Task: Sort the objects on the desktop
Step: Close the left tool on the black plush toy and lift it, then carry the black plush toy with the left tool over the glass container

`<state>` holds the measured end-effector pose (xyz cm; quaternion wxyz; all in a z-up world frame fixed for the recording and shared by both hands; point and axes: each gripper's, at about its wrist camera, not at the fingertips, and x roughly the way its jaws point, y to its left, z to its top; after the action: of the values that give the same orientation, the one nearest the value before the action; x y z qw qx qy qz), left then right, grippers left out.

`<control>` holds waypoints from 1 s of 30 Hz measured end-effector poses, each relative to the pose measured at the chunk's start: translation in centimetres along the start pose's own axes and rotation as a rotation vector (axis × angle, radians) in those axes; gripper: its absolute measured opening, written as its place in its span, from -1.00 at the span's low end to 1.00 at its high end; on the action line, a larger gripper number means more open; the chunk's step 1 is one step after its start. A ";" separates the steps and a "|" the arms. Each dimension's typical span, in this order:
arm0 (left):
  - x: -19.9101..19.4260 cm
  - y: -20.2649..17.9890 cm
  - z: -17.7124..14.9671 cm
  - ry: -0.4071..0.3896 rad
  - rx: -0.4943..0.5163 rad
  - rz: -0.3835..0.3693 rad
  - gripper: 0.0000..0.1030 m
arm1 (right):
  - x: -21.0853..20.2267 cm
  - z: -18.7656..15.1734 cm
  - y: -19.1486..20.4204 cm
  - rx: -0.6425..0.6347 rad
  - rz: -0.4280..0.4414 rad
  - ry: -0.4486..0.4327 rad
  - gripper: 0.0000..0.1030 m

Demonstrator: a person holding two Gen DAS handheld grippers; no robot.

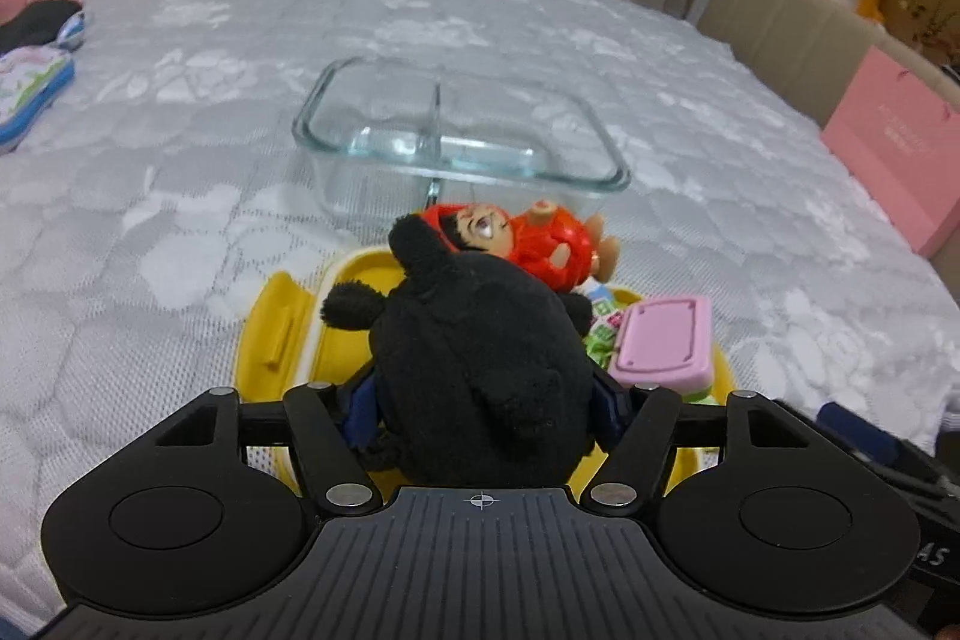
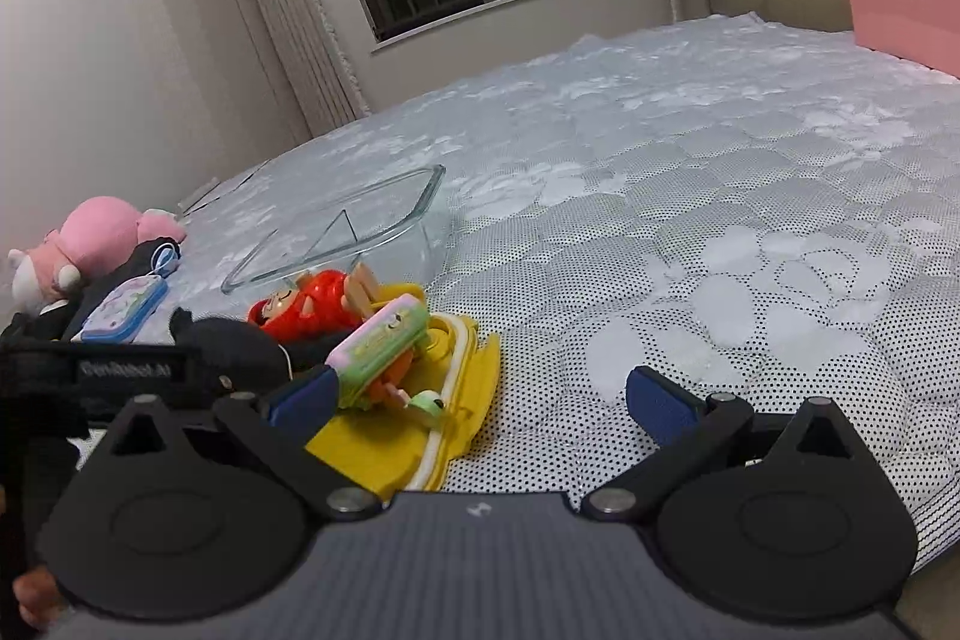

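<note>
I have the black plush toy (image 1: 480,370) between the blue pads of my left gripper (image 1: 486,412), low in the centre of the left wrist view; the pads press into its sides, so the jaws are narrowed onto it. It sits over the yellow tray (image 1: 282,322), whose rim shows to its left. Just above it in the frame lies a red-clad doll (image 1: 540,244), on its back and touching the plush's ear. To the lower right of the doll a pink and green case (image 1: 666,340) lies in the tray, with some small printed pieces under it that I cannot make out well. Further up, in the middle of the frame, stands a clear glass dish (image 1: 462,130) with a divider across it, both compartments bare, a little apart from the tray.

In the right wrist view my right gripper (image 2: 480,400) has its jaws wide and holds nothing; its left pad is just beside the case, possibly touching it. All of this rests on the grey quilted bed cover (image 2: 690,220). At the left edge of that frame lie a pink plush (image 2: 96,238) and a blue-rimmed pouch (image 2: 126,310), well apart from the tray
</note>
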<state>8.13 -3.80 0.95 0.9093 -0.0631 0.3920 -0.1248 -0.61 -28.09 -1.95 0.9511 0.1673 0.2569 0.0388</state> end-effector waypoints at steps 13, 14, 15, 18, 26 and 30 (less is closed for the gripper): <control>-4.0 1.5 7.1 -0.185 0.056 0.002 0.37 | 0.9 -0.2 -0.2 0.033 0.016 0.036 1.00; -3.9 1.6 7.9 -0.197 0.072 0.020 0.37 | 1.0 -0.2 -0.3 0.035 0.017 0.038 1.00; -3.6 1.7 8.8 -0.198 0.079 0.037 0.37 | 1.0 -0.2 -0.3 0.039 0.018 0.039 0.99; -1.9 2.2 11.0 -0.181 0.092 0.079 0.37 | 1.2 -0.1 -0.4 0.047 0.022 0.045 0.99; 5.0 2.0 13.0 -0.076 0.172 0.200 0.37 | 1.7 0.2 -0.8 0.067 0.036 0.055 1.00; 6.4 1.8 12.2 -0.037 0.179 0.177 0.37 | 1.9 0.2 -0.6 0.059 0.049 0.059 1.00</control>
<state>21.56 -3.59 4.47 0.9258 0.0512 0.3666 -0.0772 1.13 -28.44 -2.94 0.9365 0.2003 0.2818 0.0592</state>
